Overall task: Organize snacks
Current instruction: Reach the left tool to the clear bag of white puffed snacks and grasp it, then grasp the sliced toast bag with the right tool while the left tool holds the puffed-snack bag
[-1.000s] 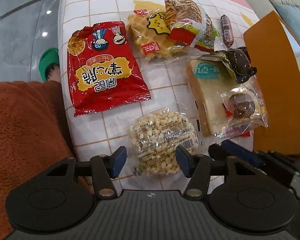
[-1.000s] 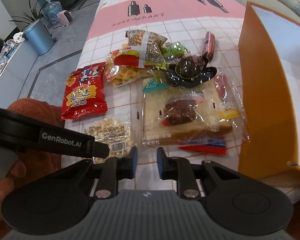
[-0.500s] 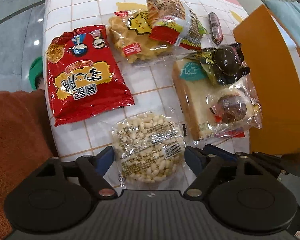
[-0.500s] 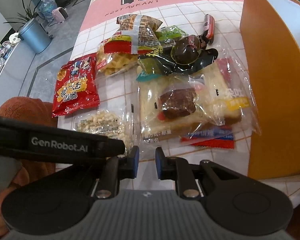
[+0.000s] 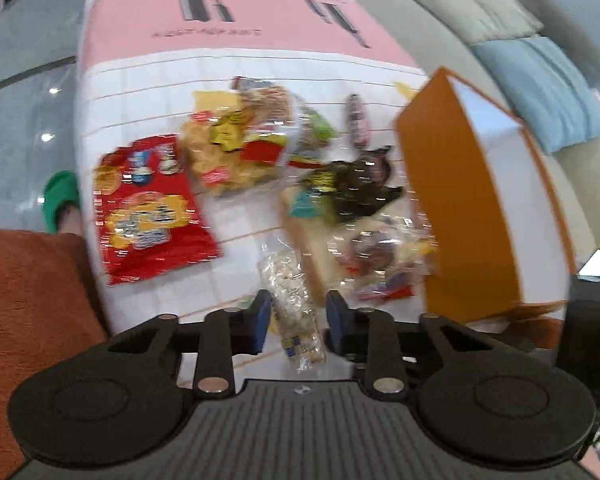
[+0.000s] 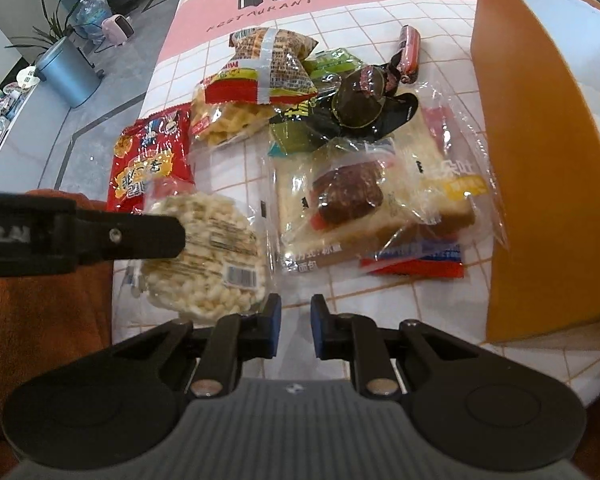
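A clear round packet of puffed rice (image 5: 290,300) sits edge-on between the blue pads of my left gripper (image 5: 298,316). The jaws are closing on it and the pads press its sides. The right wrist view shows the same packet (image 6: 216,256) tilted up off the tablecloth, with a left finger (image 6: 132,236) across it. My right gripper (image 6: 296,320) hovers over the near table edge, its pads a narrow gap apart with nothing between them. Beyond lie a red snack bag (image 6: 152,160), a bagged bread slice (image 6: 360,200) and a dark brown cake (image 6: 348,192).
A tall orange box (image 6: 532,160) with a white inside stands at the right, close to the bread. More packets are piled further back: waffles (image 6: 228,124), a striped bag (image 6: 268,68), a dark wrapper (image 6: 360,100), a sausage (image 6: 410,52). A person's rust-coloured sleeve (image 5: 28,300) fills the left.
The left jaws stood wide around the flat puffed rice packet, then closed on it. The gripper rose and tipped the packet onto its edge. The right gripper stayed in place.
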`<state>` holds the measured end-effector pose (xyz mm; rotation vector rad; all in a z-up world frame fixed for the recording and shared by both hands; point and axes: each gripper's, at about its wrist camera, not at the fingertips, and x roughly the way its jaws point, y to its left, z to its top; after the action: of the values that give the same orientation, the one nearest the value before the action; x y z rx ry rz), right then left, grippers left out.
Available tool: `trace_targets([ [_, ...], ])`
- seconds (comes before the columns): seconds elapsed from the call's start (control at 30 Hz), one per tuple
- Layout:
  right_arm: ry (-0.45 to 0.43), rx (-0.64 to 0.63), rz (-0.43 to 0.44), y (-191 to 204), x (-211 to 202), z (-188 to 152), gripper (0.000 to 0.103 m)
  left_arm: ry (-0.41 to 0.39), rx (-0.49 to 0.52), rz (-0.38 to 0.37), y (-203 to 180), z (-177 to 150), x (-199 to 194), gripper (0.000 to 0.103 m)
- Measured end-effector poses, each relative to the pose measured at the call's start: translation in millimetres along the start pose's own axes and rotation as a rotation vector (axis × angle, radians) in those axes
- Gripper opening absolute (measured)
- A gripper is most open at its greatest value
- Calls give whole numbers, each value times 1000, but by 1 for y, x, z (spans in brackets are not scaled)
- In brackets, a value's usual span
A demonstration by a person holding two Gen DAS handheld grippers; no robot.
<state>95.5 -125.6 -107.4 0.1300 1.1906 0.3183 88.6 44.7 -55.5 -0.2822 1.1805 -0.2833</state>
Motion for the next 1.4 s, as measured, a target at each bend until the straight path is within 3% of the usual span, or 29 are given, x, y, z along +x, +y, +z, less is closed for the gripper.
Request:
trace_targets([
  [0.07,-10,19,16,-2,-5,0,17,32,-22,-13,-2,-1,6,29],
  [0.17,-22,15,2,-2,-9,-2,17,75,-27,40,-4,-4,21,31],
  [0.37,-67,8,-30,-7,-21,-6,18,72,-11,96,-5,-3,28,31],
  [0.5,-89,74,-44,-18,-23,-6,32,46,16,122,-9,-2,24,24],
  [0.57,-106,124,-48,-22,-24,-6,44,18,44,139,-13,-2,18,24],
  [0.67,-121,205,-24,-28,-21,-5,52,2,66,168,-13,-2,16,24],
  [0.8,-101,299,46,-31,-12,0,53,12,48,178,-6,-2,19,24],
  [1.07,-80,408,13,-32,8,6,50,14,48,165,-3,-1,23,24],
  [1.27,-118,360,-5,-24,1,5,22,24,40,157,-1,-1,24,24],
  [1.4,-177,284,-54,-16,-19,3,13,19,48,148,-4,-3,23,24],
])
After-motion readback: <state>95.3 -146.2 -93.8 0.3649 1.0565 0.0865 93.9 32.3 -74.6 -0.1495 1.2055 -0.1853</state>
